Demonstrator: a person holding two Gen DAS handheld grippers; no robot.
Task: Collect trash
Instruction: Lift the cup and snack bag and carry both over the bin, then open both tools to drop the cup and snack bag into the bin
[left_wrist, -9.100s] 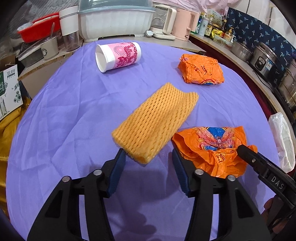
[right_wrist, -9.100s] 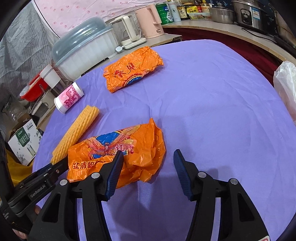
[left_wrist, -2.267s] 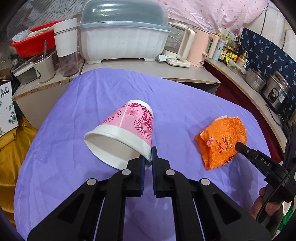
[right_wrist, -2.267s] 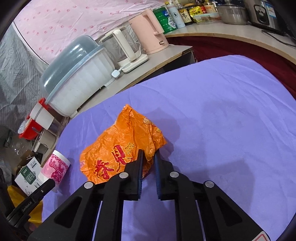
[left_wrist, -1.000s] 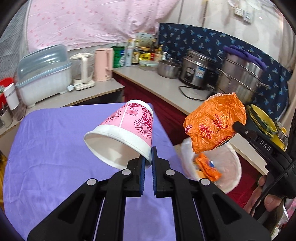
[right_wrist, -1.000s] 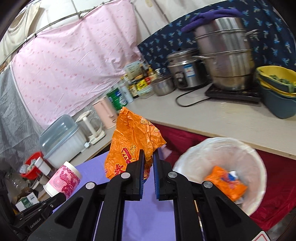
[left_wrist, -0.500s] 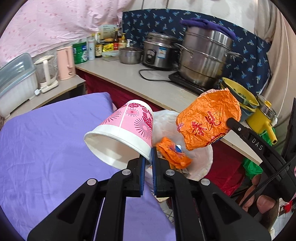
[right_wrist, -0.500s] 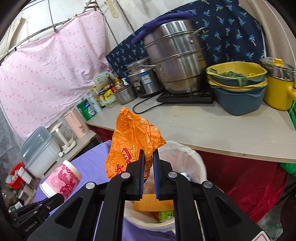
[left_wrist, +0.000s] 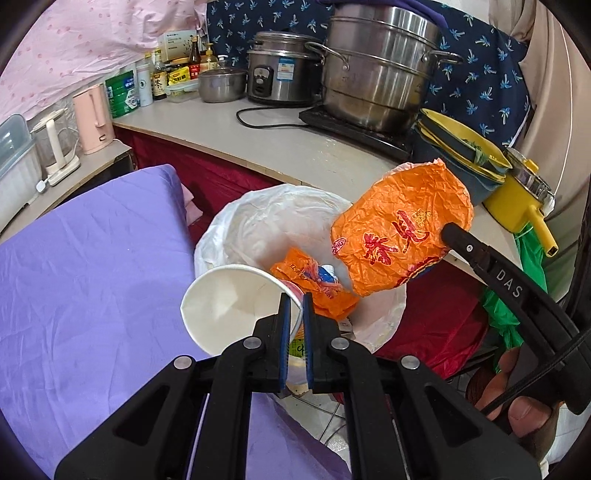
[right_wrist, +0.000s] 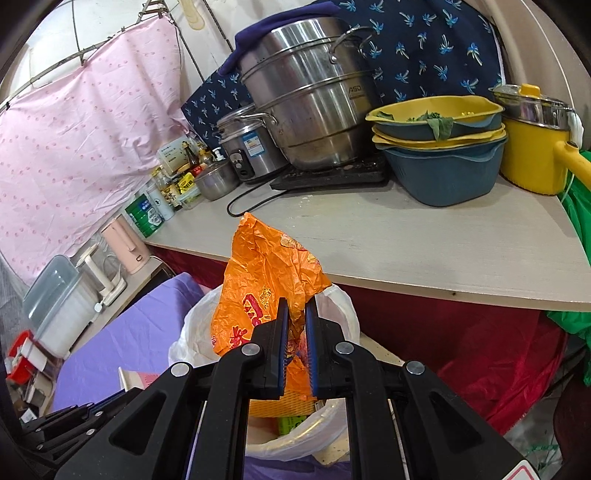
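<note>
My left gripper (left_wrist: 293, 306) is shut on the rim of a pink-and-white paper cup (left_wrist: 225, 299), tipped so its white inside faces me, at the near edge of a white-lined trash bin (left_wrist: 266, 218). My right gripper (right_wrist: 295, 314) is shut on a crumpled orange wrapper (right_wrist: 266, 288) and holds it over the same bin (right_wrist: 192, 332); that wrapper also shows in the left wrist view (left_wrist: 399, 236). Another orange wrapper (left_wrist: 310, 280) and a yellow foam net (right_wrist: 277, 406) lie inside the bin.
The purple-covered table (left_wrist: 92, 277) lies left of the bin. A beige counter (right_wrist: 424, 240) behind it carries a big steel steamer (right_wrist: 314, 96), a rice cooker (left_wrist: 280, 77), stacked bowls (right_wrist: 439, 147), a yellow pot (right_wrist: 532, 144) and bottles. A red curtain hangs under the counter.
Both grippers have moved on over the bin. The cup has tipped so its open mouth faces the camera. The wrapper hangs lower over the bin.
</note>
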